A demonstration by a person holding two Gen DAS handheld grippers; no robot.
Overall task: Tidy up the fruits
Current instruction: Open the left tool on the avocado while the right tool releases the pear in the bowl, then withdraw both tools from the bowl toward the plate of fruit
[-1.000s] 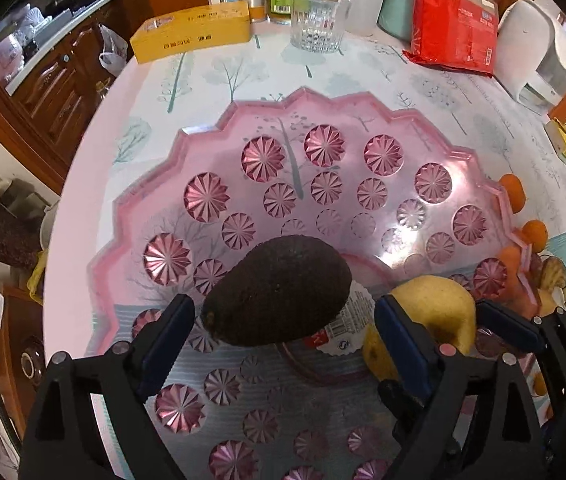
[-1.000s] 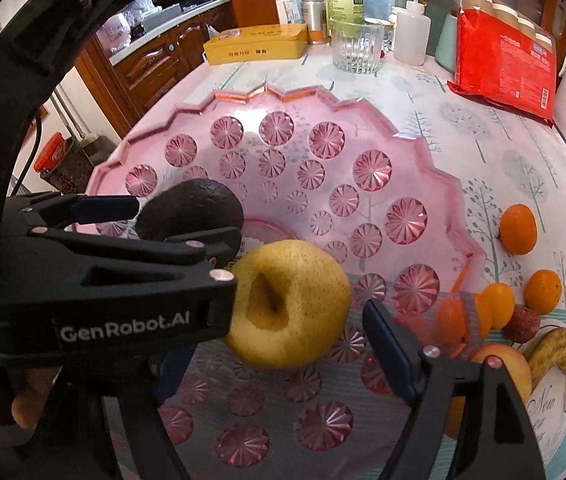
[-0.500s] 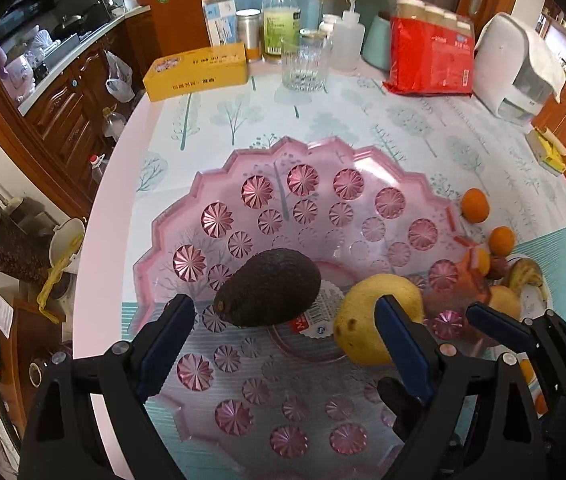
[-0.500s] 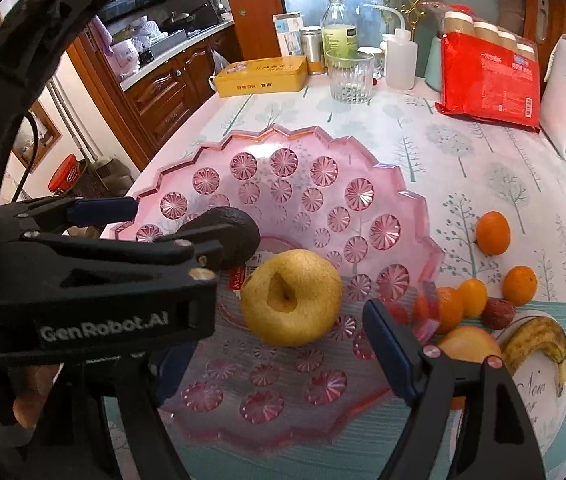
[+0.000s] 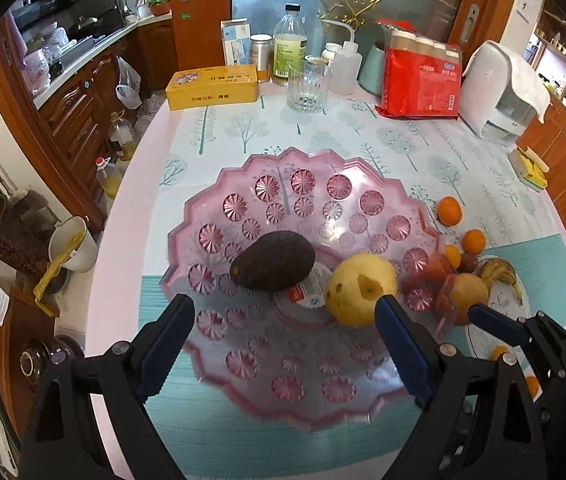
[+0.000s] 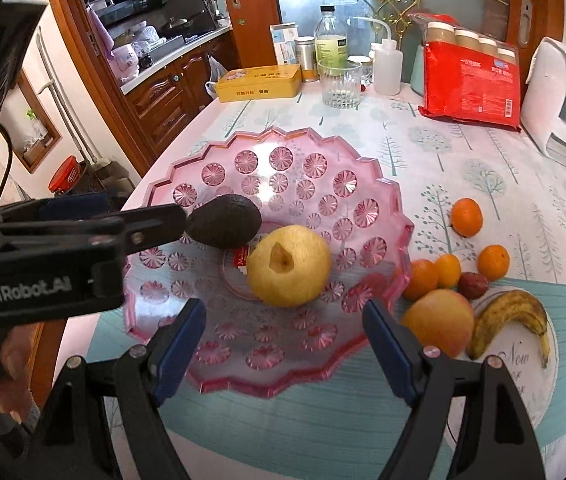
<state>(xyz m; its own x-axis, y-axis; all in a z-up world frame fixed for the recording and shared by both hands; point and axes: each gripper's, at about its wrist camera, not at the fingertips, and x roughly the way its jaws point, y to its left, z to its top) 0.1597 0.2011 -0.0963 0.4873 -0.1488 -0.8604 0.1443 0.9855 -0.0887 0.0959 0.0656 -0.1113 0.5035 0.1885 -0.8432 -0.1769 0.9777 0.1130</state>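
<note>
Both grippers, left (image 5: 283, 340) and right (image 6: 283, 344), have lifted empty and open off avocado (image 5: 273, 261) and pear (image 6: 289, 266) in pink tray (image 6: 363, 368); next I grab apple (image 6: 439, 320) right of it.

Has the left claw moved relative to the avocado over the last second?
Yes. The left claw has pulled up and back from the avocado, which now lies beyond its open fingertips.

A dark avocado (image 6: 225, 221) and a yellow pear (image 6: 289, 266) lie touching in the pink glass dish (image 6: 363, 184); the wide-spread right gripper (image 6: 283, 344) hovers empty at six o'clock.
</note>
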